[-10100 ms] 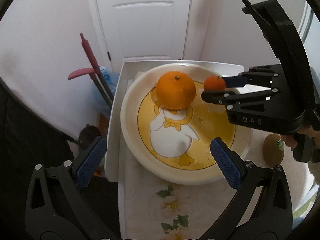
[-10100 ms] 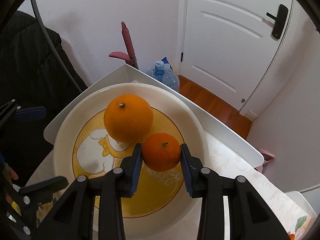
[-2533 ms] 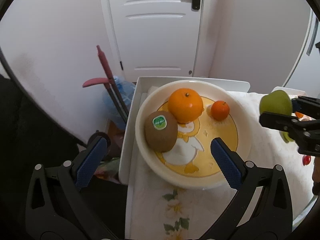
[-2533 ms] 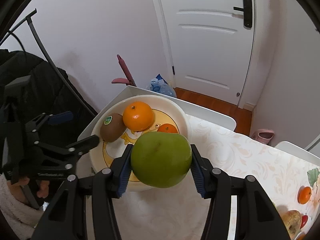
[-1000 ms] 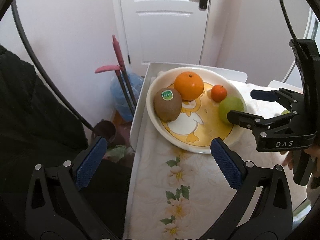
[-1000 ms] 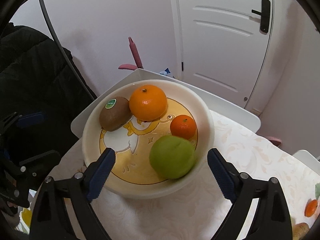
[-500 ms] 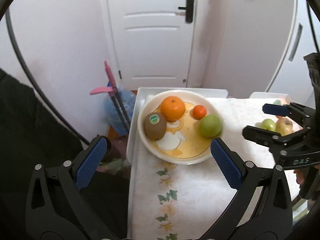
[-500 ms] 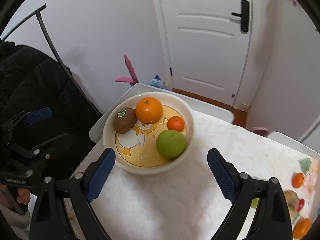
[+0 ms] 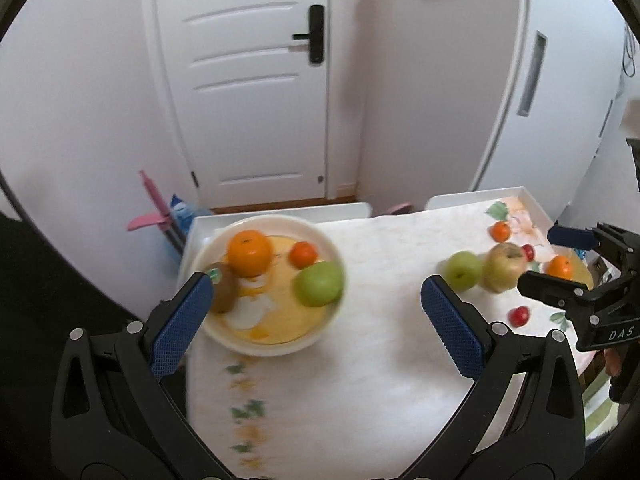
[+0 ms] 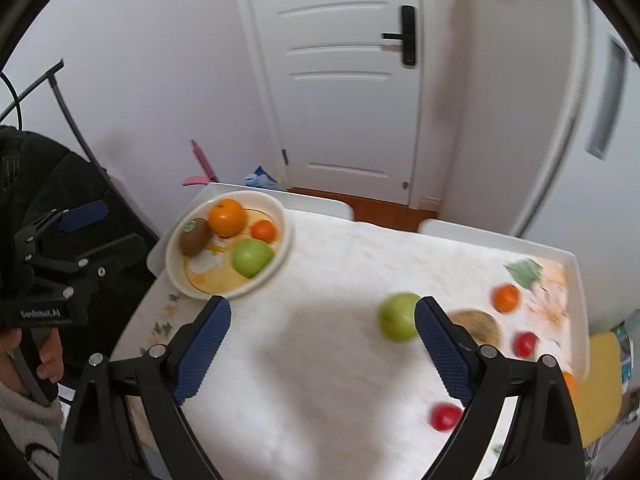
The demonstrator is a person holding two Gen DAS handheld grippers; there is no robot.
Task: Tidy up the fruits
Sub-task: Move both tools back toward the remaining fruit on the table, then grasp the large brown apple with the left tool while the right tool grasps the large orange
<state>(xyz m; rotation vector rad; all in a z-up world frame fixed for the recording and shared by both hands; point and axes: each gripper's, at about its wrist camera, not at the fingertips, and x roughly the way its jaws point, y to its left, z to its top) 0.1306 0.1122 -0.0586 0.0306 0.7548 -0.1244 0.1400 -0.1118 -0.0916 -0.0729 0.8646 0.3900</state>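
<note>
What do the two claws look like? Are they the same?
Nearly. Both are black plastic frames with silver bolts and blue bumpy pads on the fingers. The left claw has white letters reading GenRobot.AI on its side; the right claw says DAS. A thin black cable loops by the left one, and a fuzzy white sleeve shows below it.

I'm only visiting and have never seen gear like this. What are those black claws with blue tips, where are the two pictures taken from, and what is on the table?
There is no robot here: a person holds a hand-operated claw in each hand, and a camera on each looks out along its two fingers. One picture comes from the left gripper, the other from the right gripper. Both are open and hold nothing. On the white table stands a bowl with a large orange, a small orange, a kiwi and a green apple. More fruit lies loose to the right, including another green apple.
</note>
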